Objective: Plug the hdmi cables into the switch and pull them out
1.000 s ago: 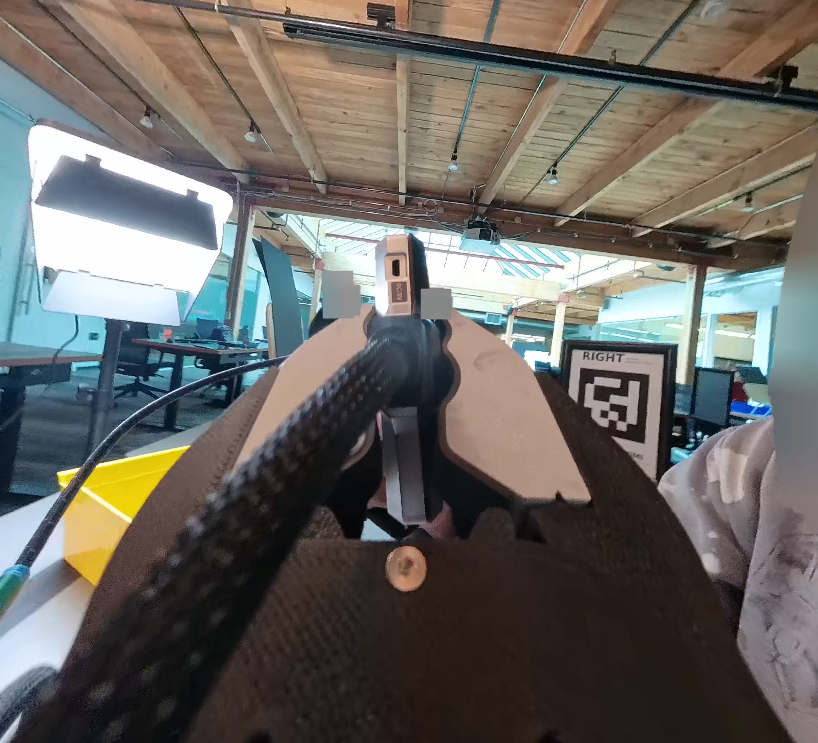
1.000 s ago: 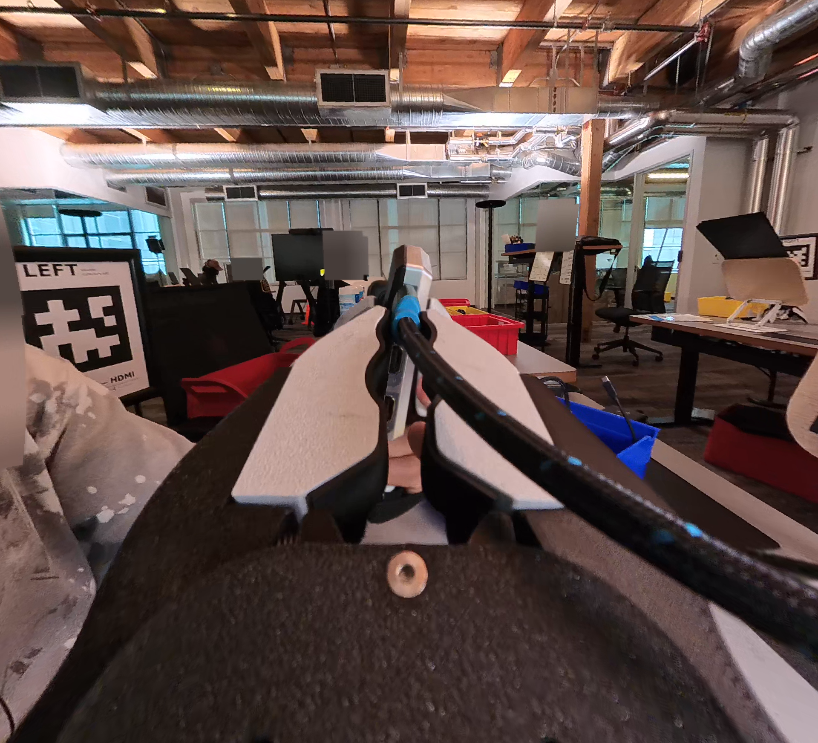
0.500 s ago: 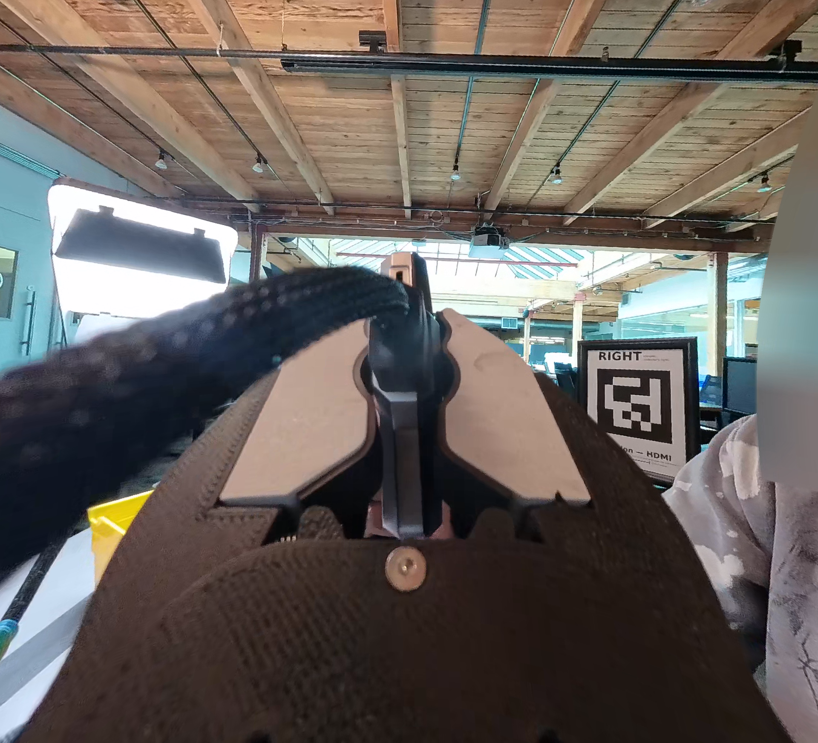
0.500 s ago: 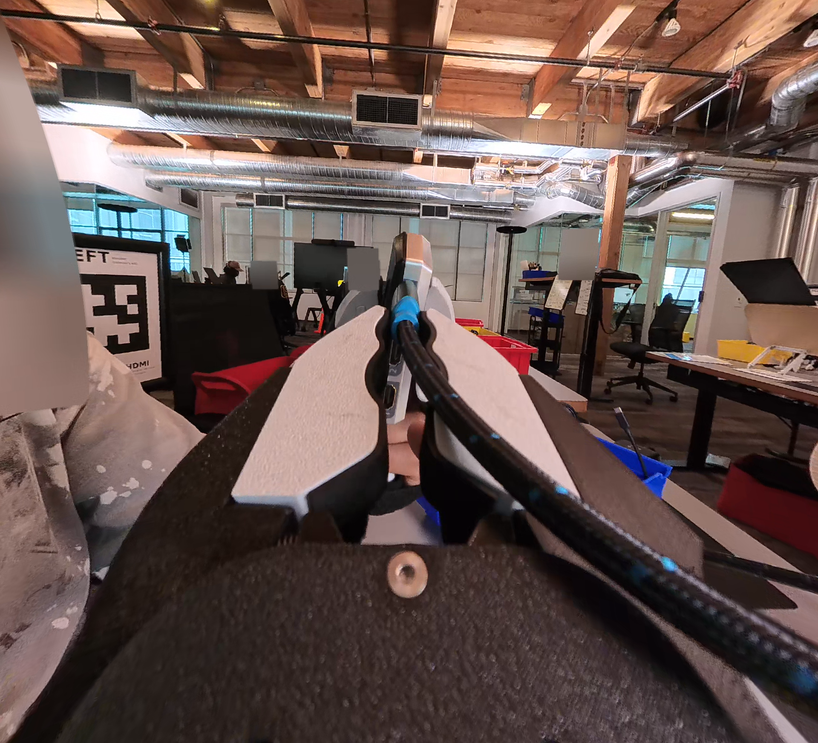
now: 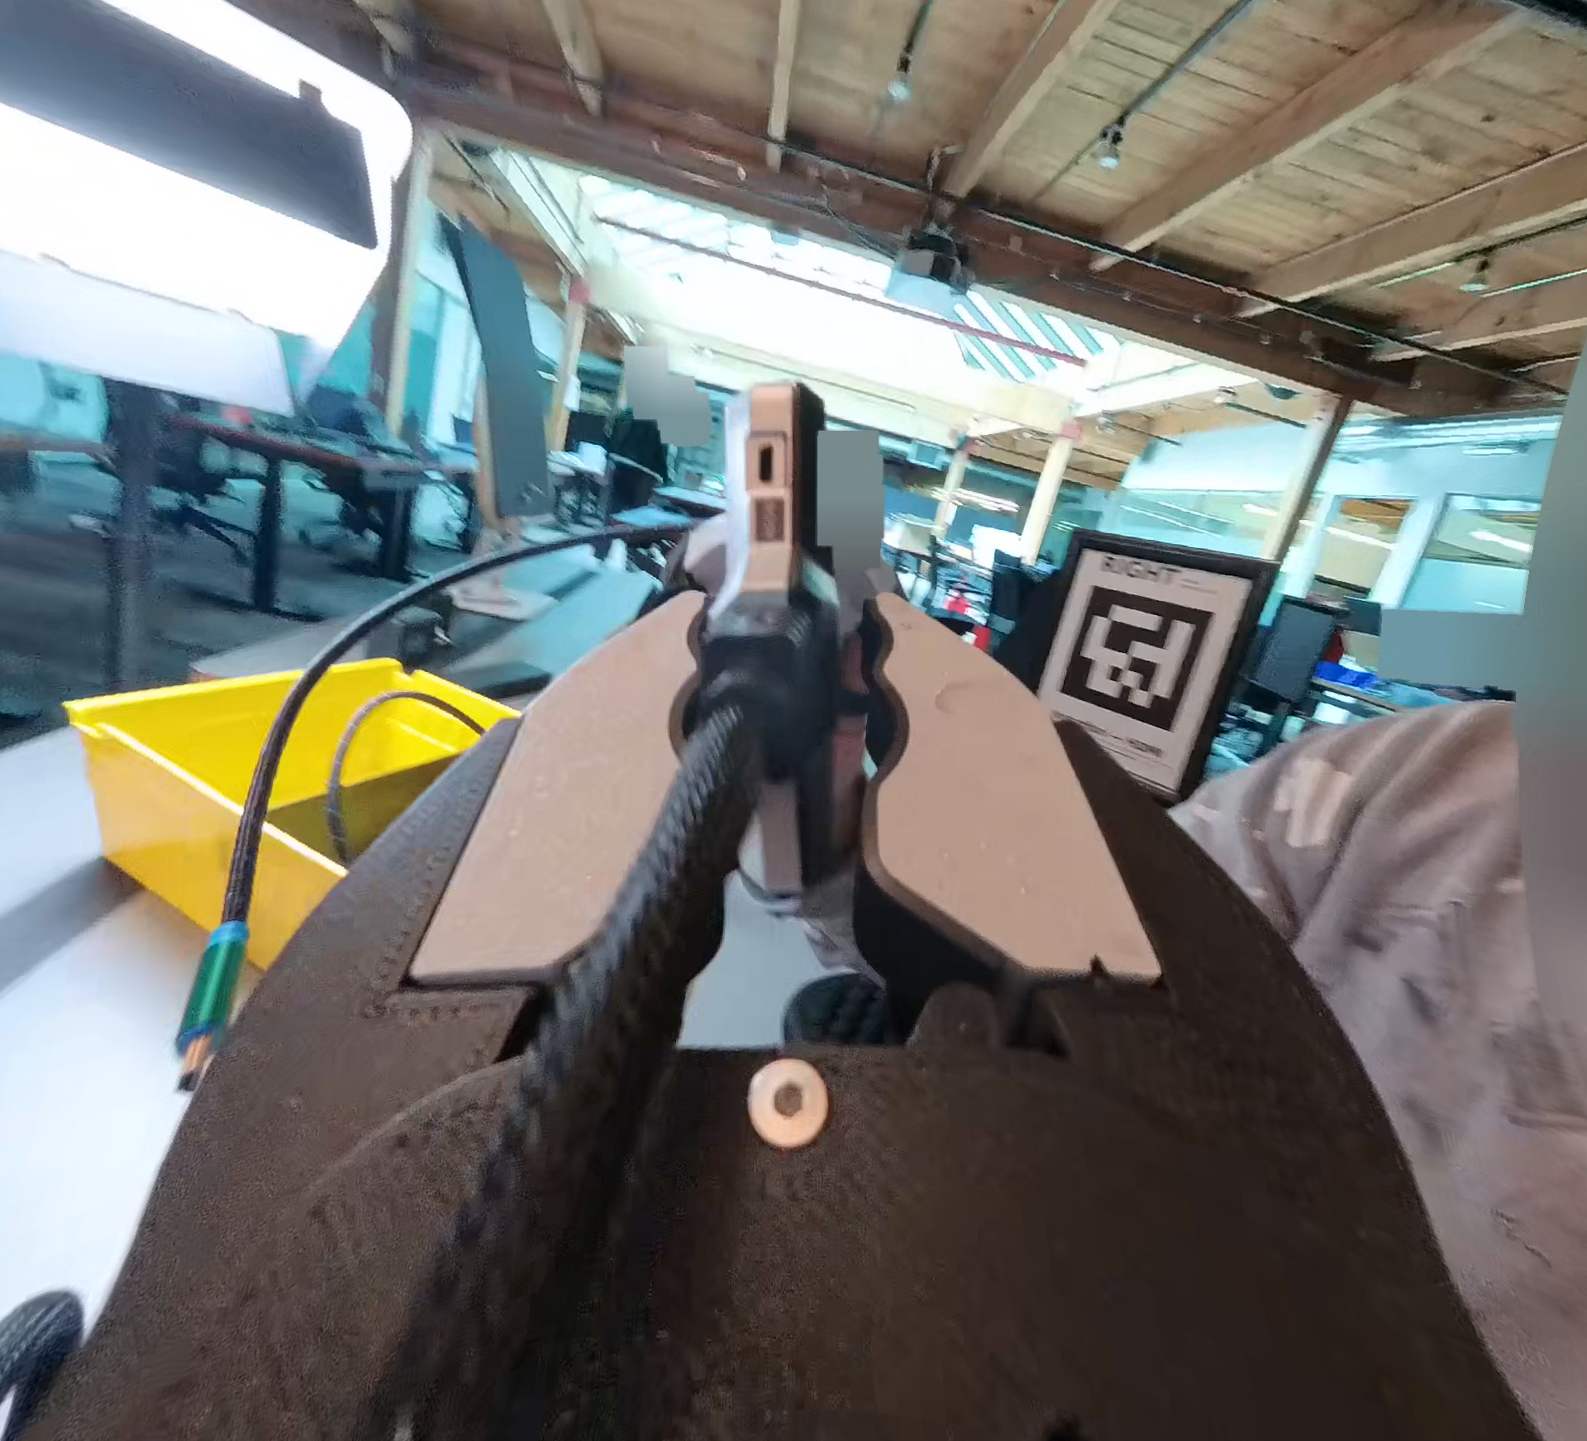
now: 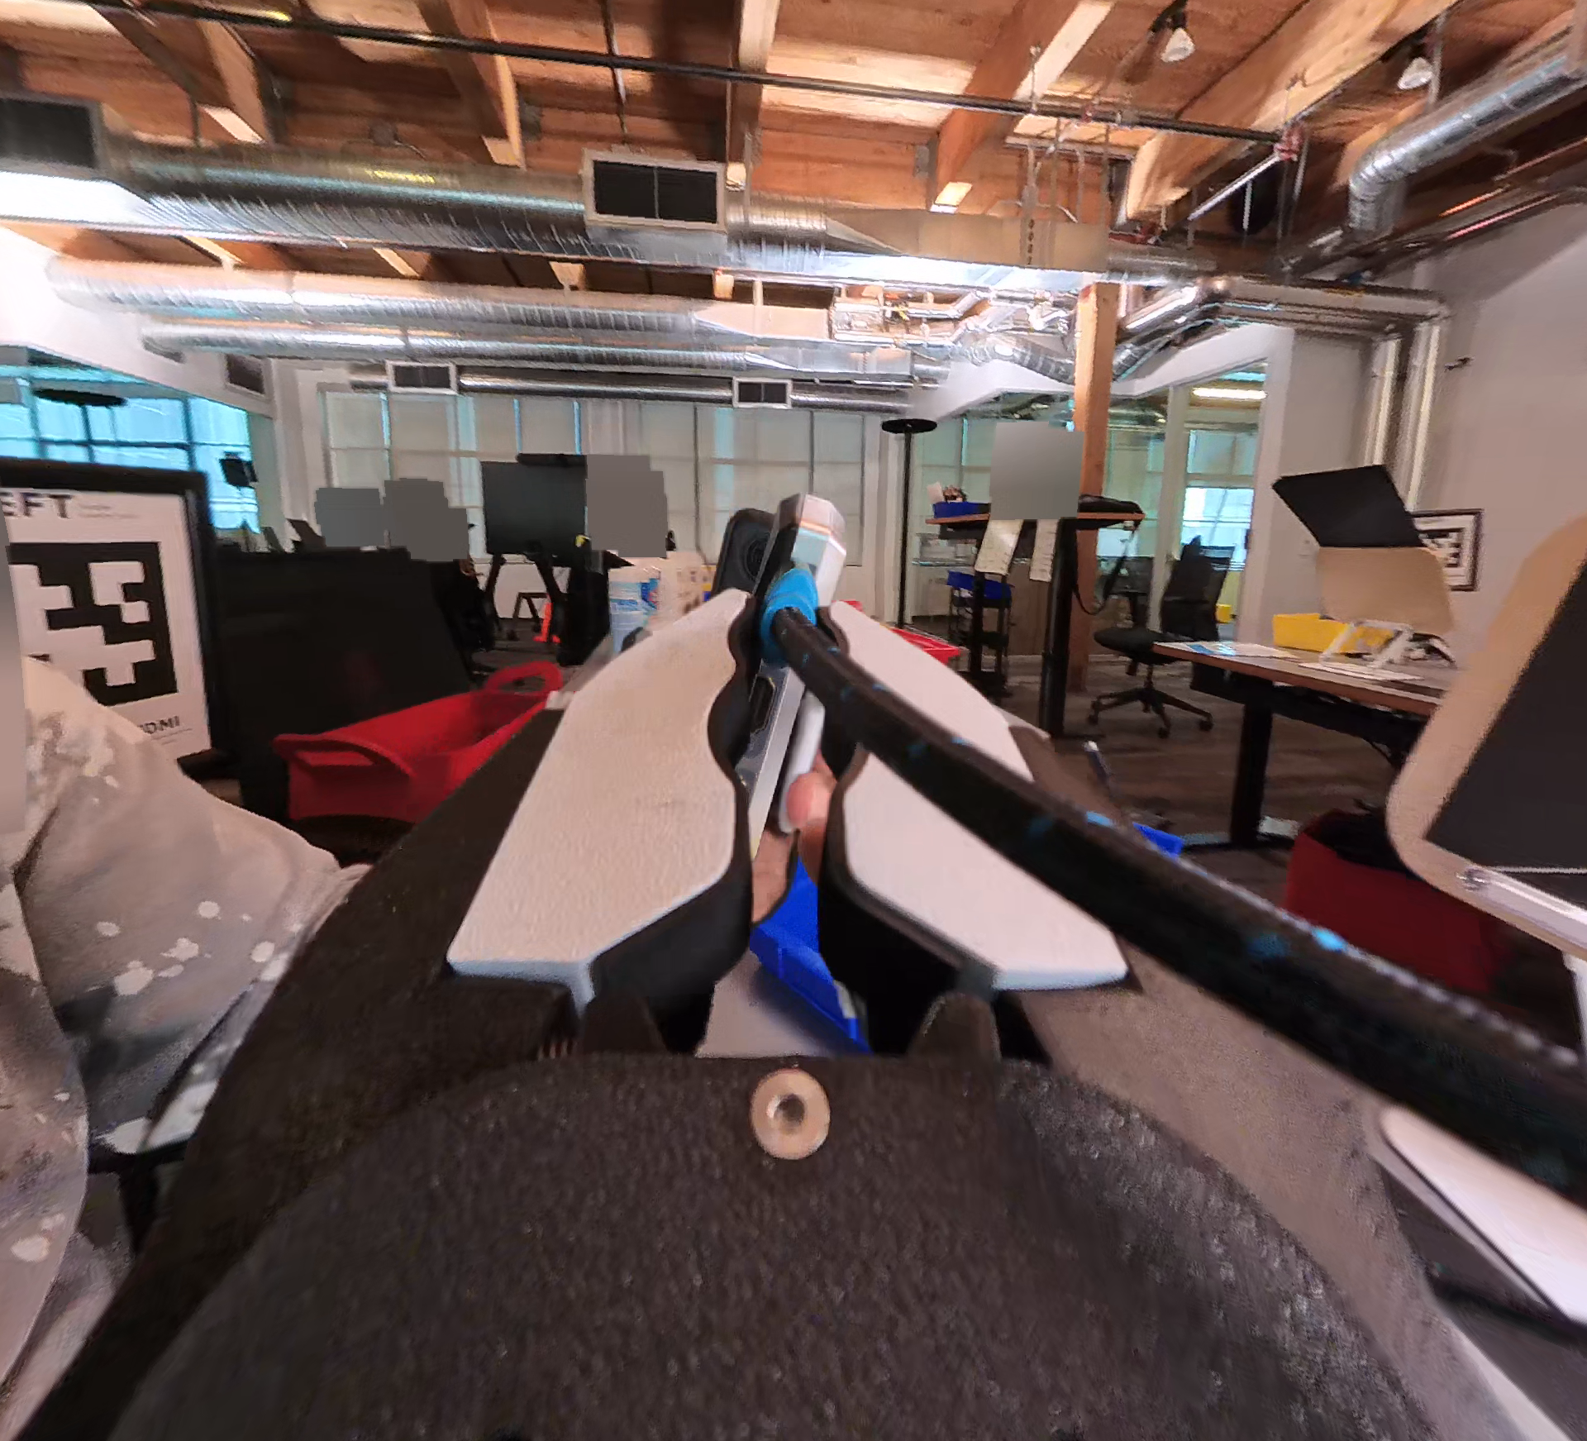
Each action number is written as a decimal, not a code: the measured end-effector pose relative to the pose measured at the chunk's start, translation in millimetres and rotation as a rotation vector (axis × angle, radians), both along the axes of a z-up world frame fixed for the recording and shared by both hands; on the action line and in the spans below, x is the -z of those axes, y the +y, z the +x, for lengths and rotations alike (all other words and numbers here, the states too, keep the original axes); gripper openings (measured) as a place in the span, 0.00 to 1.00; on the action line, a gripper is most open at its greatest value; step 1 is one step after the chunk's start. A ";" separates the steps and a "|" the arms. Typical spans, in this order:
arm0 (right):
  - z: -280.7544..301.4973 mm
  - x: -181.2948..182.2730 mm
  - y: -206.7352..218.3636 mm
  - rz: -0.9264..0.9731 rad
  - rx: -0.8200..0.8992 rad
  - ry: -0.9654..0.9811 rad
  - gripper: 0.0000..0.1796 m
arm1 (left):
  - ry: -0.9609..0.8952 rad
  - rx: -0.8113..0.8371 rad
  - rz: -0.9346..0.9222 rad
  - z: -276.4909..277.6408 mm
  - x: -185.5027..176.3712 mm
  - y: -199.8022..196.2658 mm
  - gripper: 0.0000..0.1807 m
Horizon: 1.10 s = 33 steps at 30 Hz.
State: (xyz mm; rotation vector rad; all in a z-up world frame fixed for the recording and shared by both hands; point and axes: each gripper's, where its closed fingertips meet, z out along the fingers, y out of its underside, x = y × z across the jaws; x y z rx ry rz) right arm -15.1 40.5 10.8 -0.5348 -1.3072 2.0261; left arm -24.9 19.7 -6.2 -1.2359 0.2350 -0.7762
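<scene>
On the left, a thin braided cable with a green metal plug (image 5: 209,996) hangs beside the yellow plastic bin (image 5: 189,781); half a second ago a thick cable blurred across that side. The left gripper (image 5: 777,640) has tilted and its jaws grip the black thick braided HDMI cable's plug (image 5: 756,652), seated in the slim grey HDMI switch (image 5: 770,489). The right gripper (image 6: 786,609) stays clamped on the blue-collared black HDMI cable (image 6: 1030,786), plugged into the same switch (image 6: 807,541) and held upright.
</scene>
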 end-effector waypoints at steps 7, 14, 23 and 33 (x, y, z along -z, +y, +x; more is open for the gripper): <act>0.0 17.8 -13.6 0.182 -0.024 -0.085 0.06 | -0.053 -0.027 0.034 -2.4 -4.4 0.5 0.21; -5.9 23.0 -22.2 0.185 -0.028 -0.095 0.07 | -0.101 -0.074 0.117 -3.6 -9.6 -3.3 0.15; -9.2 10.5 -14.7 -0.087 -0.061 0.013 0.06 | -0.152 -0.127 0.229 -20.6 -24.2 -20.9 0.14; 14.6 -14.7 40.4 0.045 0.155 0.014 0.06 | -0.130 -0.239 0.358 -67.8 -61.2 -79.1 0.14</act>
